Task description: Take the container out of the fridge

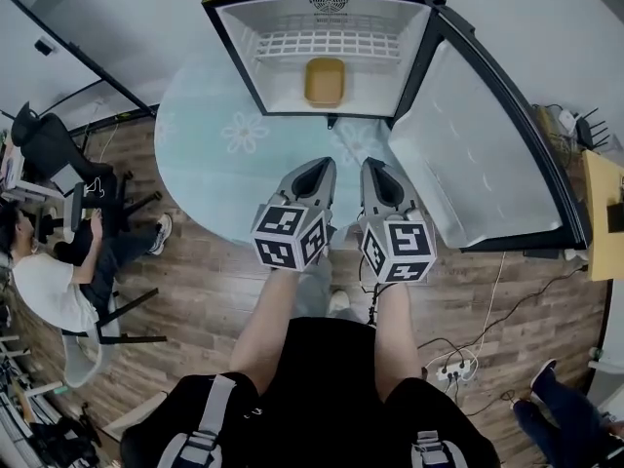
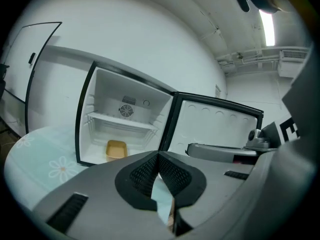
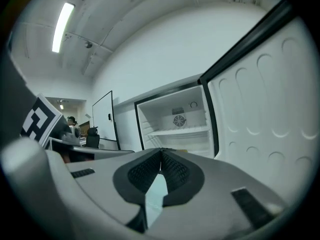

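A small fridge [image 1: 226,19] stands open on the floor ahead of me, its door [image 1: 487,154] swung out to the right. A yellow container [image 1: 325,81] sits on the fridge floor under a white wire shelf [image 1: 328,45]; it also shows in the left gripper view [image 2: 116,149]. My left gripper [image 1: 323,167] and right gripper [image 1: 374,169] hang side by side, well short of the fridge. Both are shut with their tips touching and nothing between them. From the right gripper view the fridge interior [image 3: 181,121] shows, but the container is hidden behind the jaws.
A pale blue round mat with flower prints [image 1: 224,154] lies in front of the fridge on the wood floor. A seated person [image 1: 58,271] and black chairs [image 1: 58,154] are at the left. Cables and a power strip [image 1: 453,369] lie at the right.
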Tool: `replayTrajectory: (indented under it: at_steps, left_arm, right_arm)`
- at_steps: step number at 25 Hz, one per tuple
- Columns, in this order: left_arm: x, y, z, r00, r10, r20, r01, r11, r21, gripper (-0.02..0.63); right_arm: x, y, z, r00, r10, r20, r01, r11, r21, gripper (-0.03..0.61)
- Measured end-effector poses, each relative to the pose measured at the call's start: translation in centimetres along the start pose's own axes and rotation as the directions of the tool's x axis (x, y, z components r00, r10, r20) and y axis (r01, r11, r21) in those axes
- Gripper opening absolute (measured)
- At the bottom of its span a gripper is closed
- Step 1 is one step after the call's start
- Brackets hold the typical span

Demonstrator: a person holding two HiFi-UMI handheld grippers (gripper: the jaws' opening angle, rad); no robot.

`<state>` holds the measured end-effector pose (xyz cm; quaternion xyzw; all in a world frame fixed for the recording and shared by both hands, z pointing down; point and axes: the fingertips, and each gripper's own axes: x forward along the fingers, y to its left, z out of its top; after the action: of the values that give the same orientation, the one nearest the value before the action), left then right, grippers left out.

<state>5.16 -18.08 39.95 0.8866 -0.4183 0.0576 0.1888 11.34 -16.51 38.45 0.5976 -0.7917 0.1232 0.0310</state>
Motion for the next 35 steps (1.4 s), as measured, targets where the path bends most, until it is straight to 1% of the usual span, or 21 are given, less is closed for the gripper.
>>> replayTrajectory:
  at_steps: [3, 8, 10, 12, 15, 19, 21, 24, 25, 29, 31, 33, 34, 35]
  left_arm:
    - [1.4, 3.5, -1.4, 0.997, 0.052, -0.059, -0.054, 0.998, -0.029, 0.002]
    - [3.4, 10.0, -1.3, 0.99, 0.129, -0.063, -0.134, 0.988, -0.077, 0.002]
    - [4.4, 12.5, -1.8, 0.983, 0.16, -0.093, -0.168, 0.982, -0.086, 0.002]
    - [5.7, 14.1, -2.2, 0.977, 0.173, -0.121, -0.185, 0.978, -0.094, 0.002]
    - [7.8, 15.5, -2.3, 0.974, 0.176, -0.14, -0.19, 0.977, -0.097, 0.002]
    - [11.1, 17.6, -2.7, 0.969, 0.178, -0.173, -0.193, 0.978, -0.073, 0.002]
    - [12.8, 18.4, -3.0, 0.968, 0.174, -0.18, -0.189, 0.98, -0.068, 0.002]
    - [15.1, 19.1, -3.1, 0.973, 0.16, -0.164, -0.173, 0.982, -0.071, 0.002]
    - [15.7, 19.4, -3.2, 0.974, 0.161, -0.16, -0.174, 0.982, -0.069, 0.002]
    - [17.4, 20.7, -4.2, 0.974, 0.167, -0.151, -0.179, 0.981, -0.072, 0.002]
    - [18.2, 21.1, -4.5, 0.978, 0.154, -0.143, -0.167, 0.982, -0.085, 0.002]
    - [18.8, 21.3, -4.4, 0.983, 0.135, -0.127, -0.148, 0.985, -0.094, 0.003]
    - [19.1, 21.4, -4.3, 0.985, 0.126, -0.116, -0.138, 0.986, -0.095, 0.024]
    - [19.4, 21.7, -4.1, 0.987, 0.12, -0.105, -0.13, 0.987, -0.092, 0.07]
  right_arm:
    - [3.1, -1.0, -2.2, 0.998, -0.009, -0.054, 0.011, 0.999, 0.036, 0.006]
    - [8.0, -3.2, -3.0, 0.996, -0.039, -0.083, 0.042, 0.998, 0.039, 0.006]
    - [9.9, -3.9, -3.7, 0.994, -0.046, -0.098, 0.05, 0.998, 0.038, 0.006]
    - [11.5, -4.9, -4.4, 0.991, -0.067, -0.112, 0.072, 0.996, 0.044, 0.006]
    - [13.6, -6.3, -5.1, 0.988, -0.096, -0.119, 0.104, 0.993, 0.056, 0.006]
    - [16.7, -6.8, -4.9, 0.988, -0.116, -0.1, 0.12, 0.992, 0.041, 0.006]
    - [18.0, -7.2, -5.1, 0.985, -0.126, -0.12, 0.128, 0.992, 0.007, 0.006]
    - [19.7, -8.4, -5.1, 0.974, -0.169, -0.148, 0.158, 0.984, -0.085, 0.008]
    - [20.2, -8.7, -5.1, 0.972, -0.178, -0.154, 0.164, 0.981, -0.102, 0.008]
    - [21.9, -9.6, -6.7, 0.964, -0.194, -0.184, 0.173, 0.977, -0.126, 0.008]
    - [22.7, -9.7, -7.4, 0.958, -0.204, -0.203, 0.172, 0.971, -0.165, 0.008]
    - [23.5, -9.8, -7.8, 0.955, -0.204, -0.214, 0.166, 0.969, -0.184, 0.009]
    - [23.9, -9.8, -7.9, 0.955, -0.201, -0.219, 0.163, 0.97, -0.18, 0.035]
    - [24.5, -9.8, -8.1, 0.954, -0.198, -0.224, 0.161, 0.972, -0.174, 0.04]
